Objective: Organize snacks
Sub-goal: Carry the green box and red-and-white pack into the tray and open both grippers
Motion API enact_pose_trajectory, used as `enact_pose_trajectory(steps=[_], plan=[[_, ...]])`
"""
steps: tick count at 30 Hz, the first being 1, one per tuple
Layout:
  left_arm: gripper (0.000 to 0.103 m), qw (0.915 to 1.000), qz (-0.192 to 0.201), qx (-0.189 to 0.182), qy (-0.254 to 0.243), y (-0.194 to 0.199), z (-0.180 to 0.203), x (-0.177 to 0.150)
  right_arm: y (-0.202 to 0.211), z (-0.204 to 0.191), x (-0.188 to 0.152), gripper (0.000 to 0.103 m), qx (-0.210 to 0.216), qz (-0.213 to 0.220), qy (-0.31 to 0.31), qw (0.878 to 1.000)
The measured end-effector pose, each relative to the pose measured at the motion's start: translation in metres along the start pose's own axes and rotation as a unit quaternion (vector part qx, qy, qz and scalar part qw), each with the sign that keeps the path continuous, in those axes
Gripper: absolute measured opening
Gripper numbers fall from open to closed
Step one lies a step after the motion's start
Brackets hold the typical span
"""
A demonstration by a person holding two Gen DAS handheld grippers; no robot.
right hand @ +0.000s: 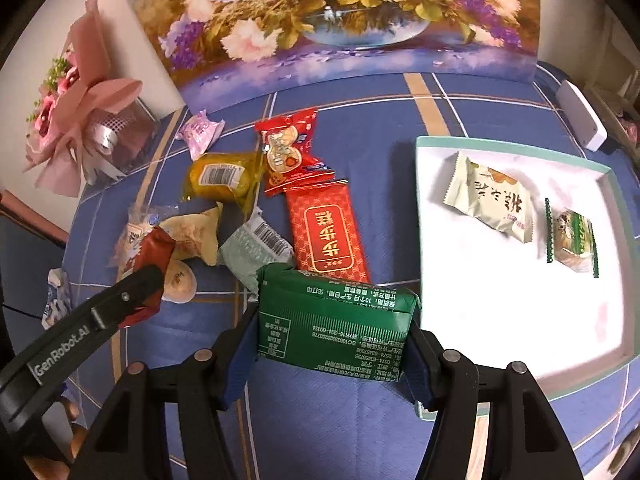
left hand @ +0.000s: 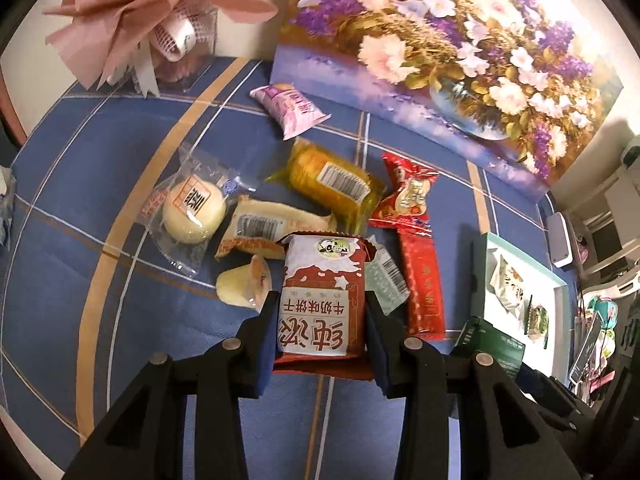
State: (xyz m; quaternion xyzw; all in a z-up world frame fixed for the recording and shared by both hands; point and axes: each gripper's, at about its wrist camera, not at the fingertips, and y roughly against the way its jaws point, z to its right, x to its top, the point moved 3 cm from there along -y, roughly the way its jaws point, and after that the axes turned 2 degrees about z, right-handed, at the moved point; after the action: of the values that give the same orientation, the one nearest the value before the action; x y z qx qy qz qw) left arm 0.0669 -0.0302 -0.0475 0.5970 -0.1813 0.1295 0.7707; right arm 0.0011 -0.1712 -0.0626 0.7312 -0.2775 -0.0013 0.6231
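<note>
My left gripper is shut on a red-and-white biscuit pack and holds it over the snack pile; it also shows in the right wrist view. My right gripper is shut on a green snack pack, just left of the white tray. The tray holds a pale wrapped snack and a green-edged snack. The pile includes a long red pack, a red candy-shaped pack, a yellow pack, a round bun and a mint pack.
A flower painting leans at the back of the blue checked tablecloth. A pink bouquet stands at the back left. A purple snack lies near the painting. A white device sits beyond the tray.
</note>
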Motion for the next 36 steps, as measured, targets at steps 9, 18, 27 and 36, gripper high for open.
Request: enact_pose_trajectory(steps=[9, 18, 27, 36], plan=[[0.041, 0.9990, -0.004, -0.017, -0.041, -0.008, 0.047, -0.010, 0.010, 0.055, 0.008, 0.067, -0.038, 0.009, -0.067, 0.997], [0.041, 0.9910, -0.021, -0.046, -0.123, -0.019, 0.124, -0.036, 0.021, 0.126, 0.010, 0.067, -0.073, 0.020, -0.151, 0.986], [0.041, 0.9761, -0.035, -0.055, -0.207, -0.035, 0.186, -0.066, 0.034, 0.187, 0.001, 0.067, -0.097, 0.033, -0.227, 0.969], [0.041, 0.9664, -0.055, -0.050, -0.246, -0.054, 0.211, -0.087, 0.032, 0.212, -0.007, 0.067, -0.105, 0.025, -0.258, 0.960]])
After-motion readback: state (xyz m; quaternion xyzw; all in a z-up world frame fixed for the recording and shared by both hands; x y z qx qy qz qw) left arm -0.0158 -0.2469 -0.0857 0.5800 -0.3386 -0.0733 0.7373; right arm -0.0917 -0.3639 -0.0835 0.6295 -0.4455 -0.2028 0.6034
